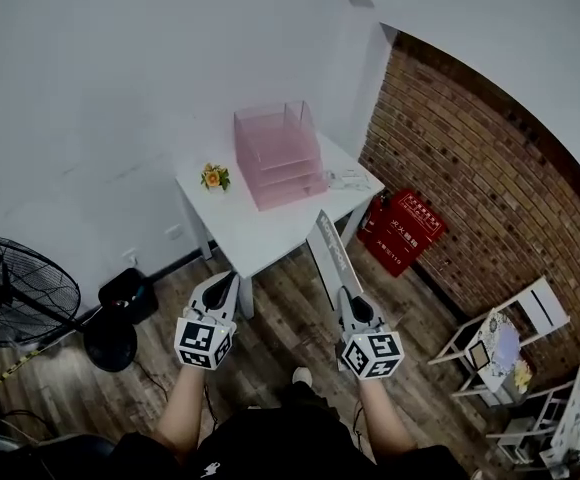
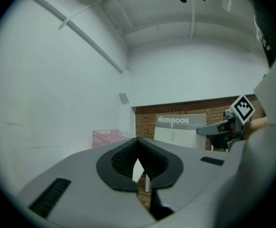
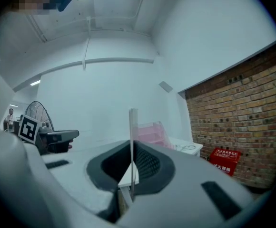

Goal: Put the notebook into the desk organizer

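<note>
Brick wall point(image 1: 470, 178): R side of rm, meets the white wall at the corner behind the tabletop.
Tabletop point(image 1: 260, 230): small, white, against the white wall, ahead of the person.
Fan point(image 1: 20, 288): black, on wood floor, L of tabletop.
Desk organizer point(image 1: 278, 153): clear pink, stacked trays, stands at back of tabletop.
Red box point(image 1: 402, 230): on floor betw tabletop and brick wall.
Notebook point(image 1: 332, 256): grey cover w/ "NOTEBOOK" printed on it. Held on edge in the air. Near end is in R claw, far end near tabletop's front edge. Well apart from organizer, not in it yet.
R claw point(image 1: 346, 293): clamped on notebook's near edge. Its own view shows the book edge-on betw the pads, w/ organizer beyond.
L claw point(image 1: 228, 278): fully closed, pads meeting, grips nothing. Just beside R claw, about level w/ it, touches nothing.
Flowers point(image 1: 214, 176): small yellow bunch on tabletop, L of organizer.
</note>
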Available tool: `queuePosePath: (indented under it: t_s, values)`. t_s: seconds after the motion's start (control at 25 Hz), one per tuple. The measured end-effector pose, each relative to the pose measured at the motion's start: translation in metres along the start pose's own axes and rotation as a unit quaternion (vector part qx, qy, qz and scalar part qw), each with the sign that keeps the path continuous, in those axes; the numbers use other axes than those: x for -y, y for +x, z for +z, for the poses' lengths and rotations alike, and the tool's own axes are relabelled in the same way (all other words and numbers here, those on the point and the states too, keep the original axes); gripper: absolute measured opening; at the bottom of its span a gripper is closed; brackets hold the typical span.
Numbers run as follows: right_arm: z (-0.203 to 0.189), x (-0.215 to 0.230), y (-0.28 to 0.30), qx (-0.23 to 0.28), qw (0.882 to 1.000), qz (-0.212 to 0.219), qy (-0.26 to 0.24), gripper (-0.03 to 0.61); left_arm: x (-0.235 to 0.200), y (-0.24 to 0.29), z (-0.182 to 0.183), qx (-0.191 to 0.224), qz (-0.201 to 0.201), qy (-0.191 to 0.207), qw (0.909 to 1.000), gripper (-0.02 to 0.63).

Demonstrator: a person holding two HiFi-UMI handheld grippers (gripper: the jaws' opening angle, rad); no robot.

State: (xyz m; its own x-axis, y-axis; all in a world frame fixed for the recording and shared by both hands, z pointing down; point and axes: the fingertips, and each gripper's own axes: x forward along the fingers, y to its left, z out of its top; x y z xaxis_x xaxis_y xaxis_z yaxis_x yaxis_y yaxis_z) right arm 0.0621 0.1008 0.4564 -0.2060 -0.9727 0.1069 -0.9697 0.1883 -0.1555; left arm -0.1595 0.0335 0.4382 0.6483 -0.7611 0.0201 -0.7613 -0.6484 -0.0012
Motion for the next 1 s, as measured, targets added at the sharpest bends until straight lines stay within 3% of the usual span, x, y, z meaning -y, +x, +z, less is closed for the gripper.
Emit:
queuePosePath:
  t_s: [0.32,0.52,0.8,1.0]
  values:
    - [0.015,0.047,0.052,-0.004,1.0,0.029,0.0,0.011,-0.007,0.057,0.007,-0.005,0.035,0.004,0.9994,0.002]
    - [0.022,0.073,0.078,-0.005,0.998,0.055,0.011,0.011,0.002,0.091,0.007,-0.013,0.037,0.005,0.9992,0.002]
    - [0.016,0.108,0.108,-0.015,0.996,0.085,0.03,0.011,0.012,0.135,0.0,-0.02,0.041,-0.019,0.9988,0.002]
    - [0.01,0.134,0.126,-0.025,0.994,0.102,0.034,0.011,0.017,0.163,-0.005,-0.03,0.064,-0.007,0.9975,0.003]
